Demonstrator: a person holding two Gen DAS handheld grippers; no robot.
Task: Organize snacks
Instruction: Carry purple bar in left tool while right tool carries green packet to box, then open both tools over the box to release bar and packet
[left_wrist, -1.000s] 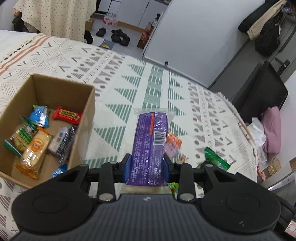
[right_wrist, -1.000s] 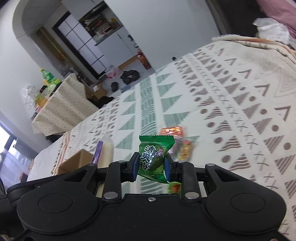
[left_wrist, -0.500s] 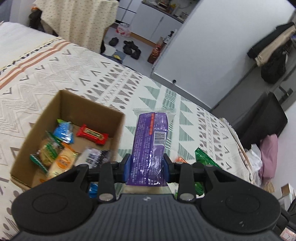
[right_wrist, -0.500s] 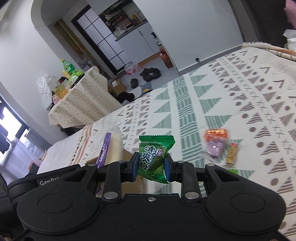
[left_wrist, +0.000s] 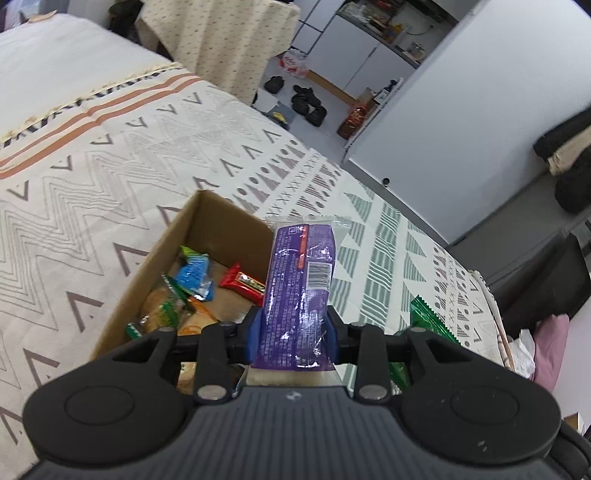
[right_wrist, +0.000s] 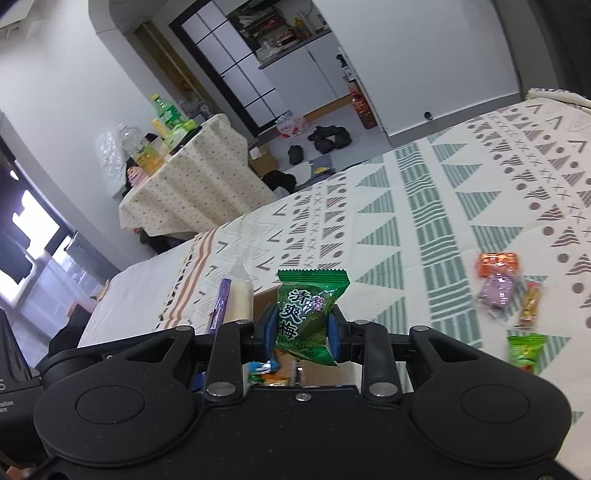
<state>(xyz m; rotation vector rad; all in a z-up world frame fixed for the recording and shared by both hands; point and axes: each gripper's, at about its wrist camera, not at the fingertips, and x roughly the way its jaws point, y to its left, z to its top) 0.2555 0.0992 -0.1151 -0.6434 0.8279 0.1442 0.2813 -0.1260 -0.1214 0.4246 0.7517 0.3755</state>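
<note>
My left gripper (left_wrist: 293, 332) is shut on a long purple snack pack (left_wrist: 301, 291) and holds it above the near right part of an open cardboard box (left_wrist: 162, 240) on the bed. The box holds several snacks, among them a red bar (left_wrist: 242, 285) and a blue packet (left_wrist: 194, 275). My right gripper (right_wrist: 301, 332) is shut on a small green candy packet (right_wrist: 304, 314), held just right of the left gripper, above the box edge (right_wrist: 264, 295). The purple pack shows edge-on in the right wrist view (right_wrist: 221, 304).
The box sits on a patterned bedspread (left_wrist: 110, 177). Loose snacks lie on the bed to the right: an orange packet (right_wrist: 496, 264), a purple one (right_wrist: 496, 291), a green one (right_wrist: 524, 349). The bed's far edge drops to the floor (left_wrist: 314, 92) with shoes.
Both grippers have moved left with their snacks. The box has come from the left of the left wrist view to under the purple pack; the loose snacks have slid right in the right wrist view.
</note>
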